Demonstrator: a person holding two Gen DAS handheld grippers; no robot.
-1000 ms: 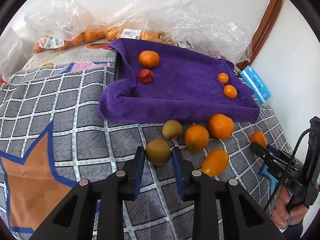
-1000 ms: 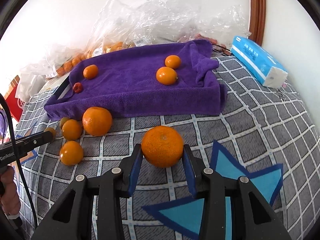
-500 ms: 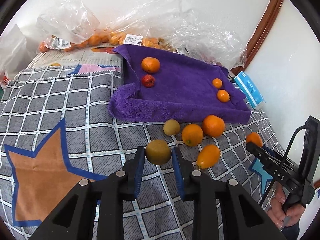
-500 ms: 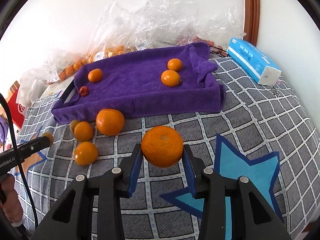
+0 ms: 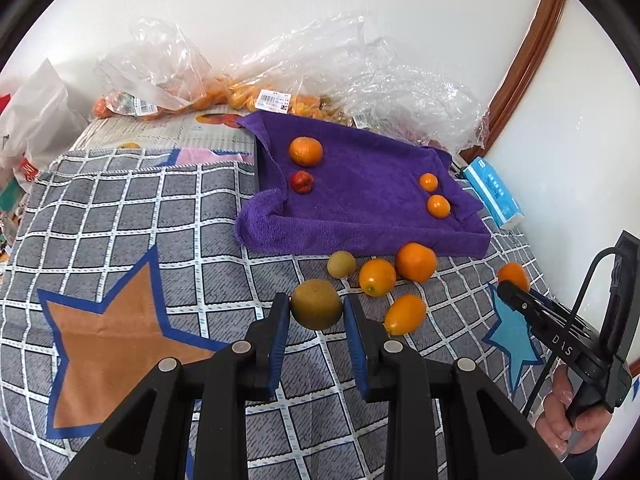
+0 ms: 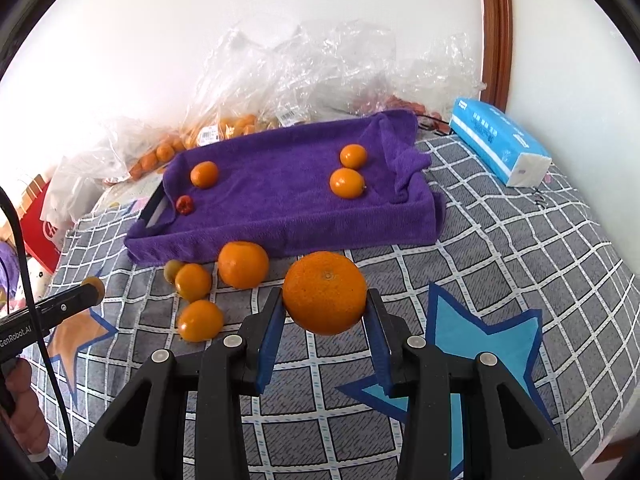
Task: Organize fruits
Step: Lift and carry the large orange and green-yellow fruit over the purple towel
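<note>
My left gripper [image 5: 316, 310] is shut on a brownish-green kiwi-like fruit [image 5: 316, 309] and holds it above the checked cloth. My right gripper [image 6: 325, 308] is shut on a large orange [image 6: 325, 293], also lifted. A tray covered by a purple towel [image 5: 360, 216] [image 6: 288, 216] lies beyond, holding three small oranges and a red fruit [image 5: 302, 182]. Loose on the cloth before the tray are a small green fruit [image 5: 341, 264] and three oranges [image 5: 416, 262]. In the right wrist view the left gripper [image 6: 94, 289] shows at the left.
Clear plastic bags of oranges [image 5: 224, 96] lie along the wall behind the tray. A blue tissue pack [image 6: 498, 146] sits right of the tray. A red and white bag [image 5: 28, 168] is at far left. The wall and a wooden frame [image 5: 524, 64] close off the back.
Both grippers have risen and drawn back from the tray, each carrying its fruit; the kiwi-like fruit has left the cloth. The loose fruits have not moved.
</note>
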